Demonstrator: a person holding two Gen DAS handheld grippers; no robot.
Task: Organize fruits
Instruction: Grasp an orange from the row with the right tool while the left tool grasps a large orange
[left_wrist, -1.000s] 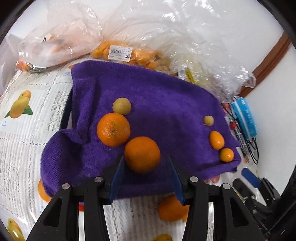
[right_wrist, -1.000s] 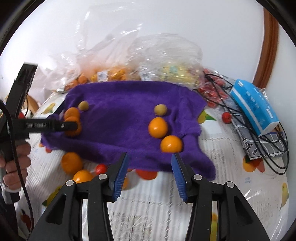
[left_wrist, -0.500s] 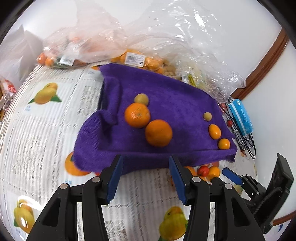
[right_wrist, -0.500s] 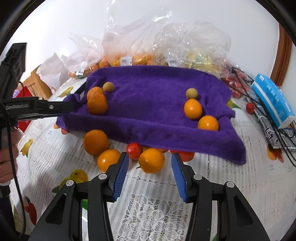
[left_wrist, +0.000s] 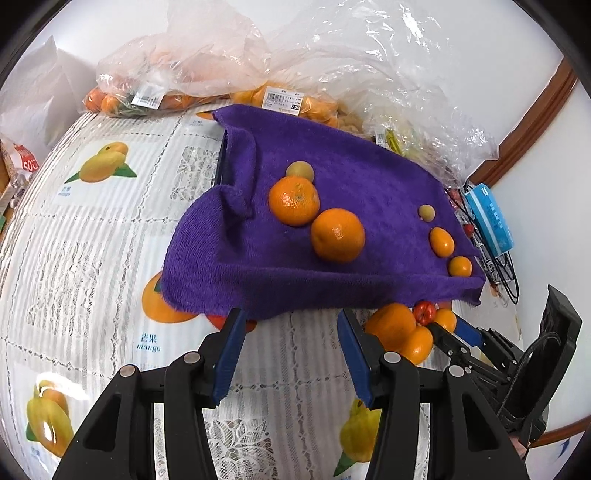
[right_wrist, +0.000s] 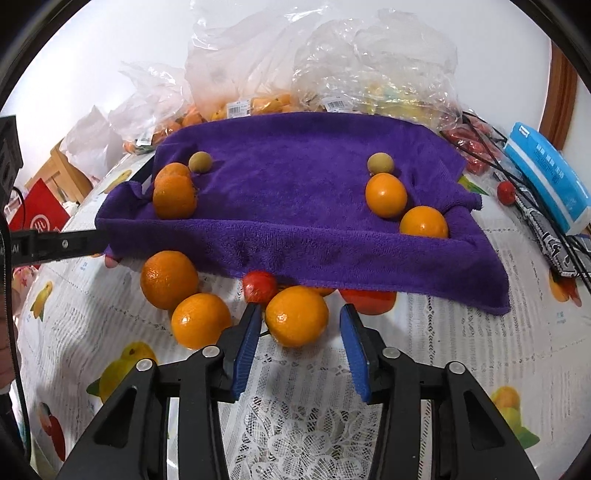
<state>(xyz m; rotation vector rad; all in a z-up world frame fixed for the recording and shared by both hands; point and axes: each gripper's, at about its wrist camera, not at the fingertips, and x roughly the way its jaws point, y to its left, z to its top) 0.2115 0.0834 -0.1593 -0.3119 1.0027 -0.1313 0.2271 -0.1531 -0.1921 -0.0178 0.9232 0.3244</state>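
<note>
**Right tongs lined up on a loose orange at the towel's front edge**

The step in hand looks like a pick: the right tongs (right_wrist: 297, 338) stand wide open with nothing held, their blue pads either side of a round orange citrus fruit (right_wrist: 296, 315) that lies on the fruit-printed lace cloth of the worktop (right_wrist: 461, 369), just in front of the draped purple terry towel (right_wrist: 295, 184). The fruit sits at the mouth of the jaws, not yet between the pads proper, and I cannot tell whether the left pad already touches it.

Close about it lie a small red tomato-like fruit (right_wrist: 259, 287), touching or nearly so, and two more oranges (right_wrist: 201, 320) to its left. On the towel, fruit is already set out in two groups: two large oranges and a small tan fruit at the left, two smaller oranges and a tan fruit at the right.

The left tongs (left_wrist: 288, 345) are likewise open and empty, above bare worktop before the towel edge.

The next move, as I judge it, calls for easing the right tongs forward until the pads span the fruit's widest part, then closing gently. A round fruit can roll away, and the red one beside it may be nudged.
</note>
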